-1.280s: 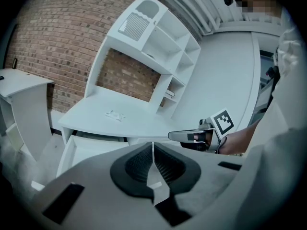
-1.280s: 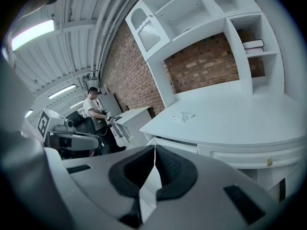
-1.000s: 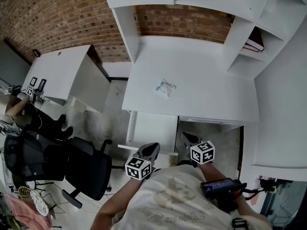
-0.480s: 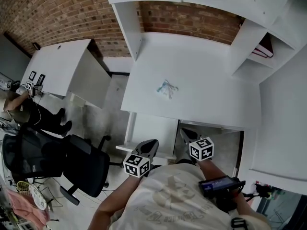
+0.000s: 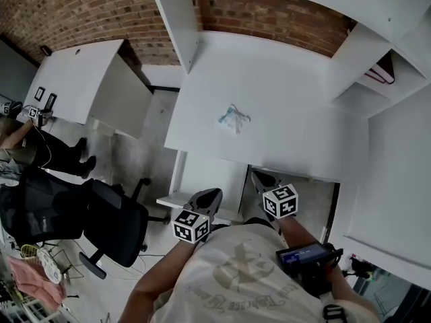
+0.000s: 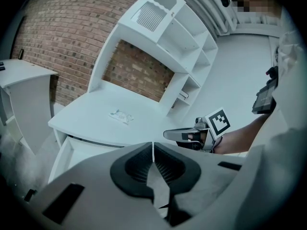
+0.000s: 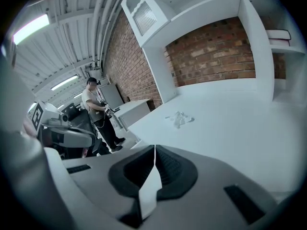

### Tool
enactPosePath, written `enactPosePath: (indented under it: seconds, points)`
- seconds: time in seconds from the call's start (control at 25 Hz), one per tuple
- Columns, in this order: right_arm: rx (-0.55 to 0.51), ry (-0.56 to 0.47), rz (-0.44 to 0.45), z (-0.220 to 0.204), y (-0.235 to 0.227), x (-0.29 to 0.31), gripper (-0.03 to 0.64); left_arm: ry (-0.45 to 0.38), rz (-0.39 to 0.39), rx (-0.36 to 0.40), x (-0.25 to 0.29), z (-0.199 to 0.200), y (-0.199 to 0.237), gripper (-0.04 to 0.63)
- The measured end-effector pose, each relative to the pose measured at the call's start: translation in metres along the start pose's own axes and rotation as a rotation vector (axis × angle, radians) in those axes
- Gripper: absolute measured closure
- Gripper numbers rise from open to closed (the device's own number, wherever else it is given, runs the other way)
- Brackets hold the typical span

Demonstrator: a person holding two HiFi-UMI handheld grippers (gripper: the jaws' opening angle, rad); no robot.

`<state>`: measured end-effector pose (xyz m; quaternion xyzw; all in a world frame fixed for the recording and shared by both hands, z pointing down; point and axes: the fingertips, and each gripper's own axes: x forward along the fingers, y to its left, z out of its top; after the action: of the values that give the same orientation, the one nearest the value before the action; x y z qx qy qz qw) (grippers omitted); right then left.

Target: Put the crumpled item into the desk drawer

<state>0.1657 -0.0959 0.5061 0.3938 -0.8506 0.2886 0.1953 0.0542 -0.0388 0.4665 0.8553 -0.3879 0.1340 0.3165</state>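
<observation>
1. Lying loose on the white bench, the crumpled item sat left of the middle of the top, back from the front edge, with nothing touching it.
2. Drawer stood pulled out below the bench's front edge, on the left side.
3. Left hand-held gripper: jaws pressed together, nothing between them. It hung over the drawer's front end, angled downward.
4. Right hand-held gripper: jaws likewise closed tight and empty. It was near the left one, with its tips by the bench's front edge.
5. Both were well apart from the crumpled item.
6. Surroundings: brick wall behind, black office chair on the floor to the left, a person beside a second bench.
</observation>
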Motion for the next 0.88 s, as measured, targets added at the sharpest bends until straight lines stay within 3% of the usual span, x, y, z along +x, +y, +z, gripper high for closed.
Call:
enactPosePath:
  seconds: [0.88]
  points:
    - [-0.122, 0.077, 0.027, 0.020, -0.033, 0.055, 0.592, -0.025, 0.099, -0.077, 0.013, 0.000, 0.021, 0.566]
